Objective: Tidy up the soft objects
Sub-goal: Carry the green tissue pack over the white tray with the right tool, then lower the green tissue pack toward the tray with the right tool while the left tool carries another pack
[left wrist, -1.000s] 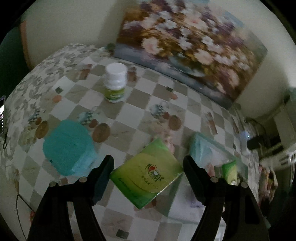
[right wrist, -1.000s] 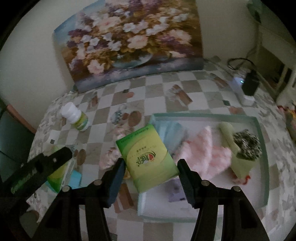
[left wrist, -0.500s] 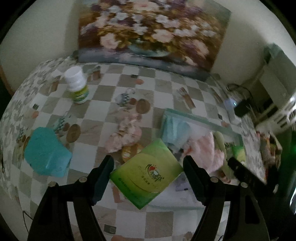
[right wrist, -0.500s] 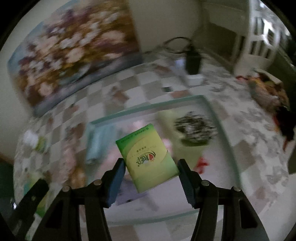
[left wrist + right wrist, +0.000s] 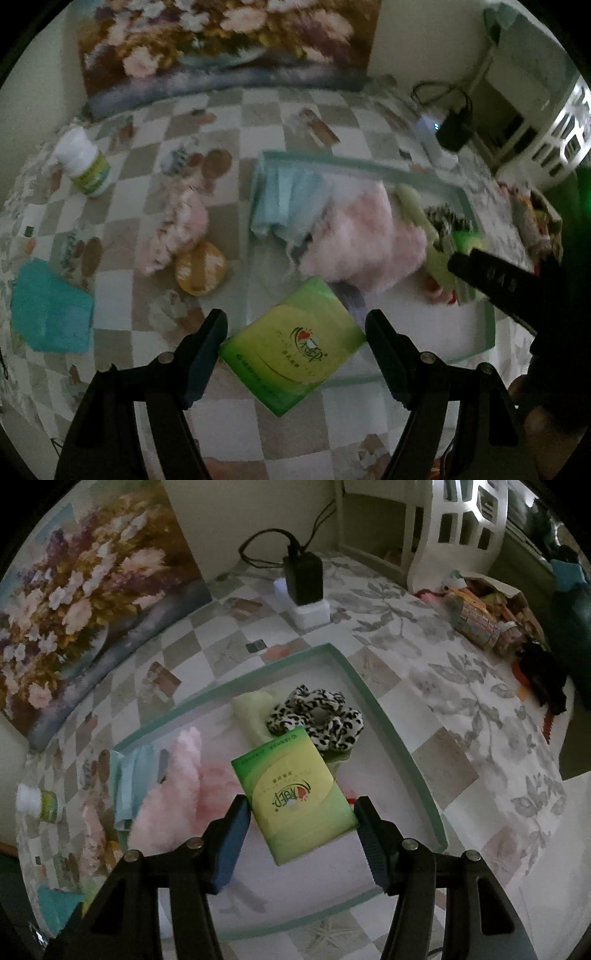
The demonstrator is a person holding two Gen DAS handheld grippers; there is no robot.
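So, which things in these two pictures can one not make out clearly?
- Green tissue pack: it hides the tray floor beneath, in both wrist views.
- Pack's print: too small and dim to read.
- Pink fluffy item: blurred, left view; its kind is unclear.
- Teal box: cut by the left view's edge.

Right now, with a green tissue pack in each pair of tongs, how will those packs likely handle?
Each green tissue pack keeps its flat shape while pinched, so probably light and fairly firm. Glossy wrap suggests it may slip.
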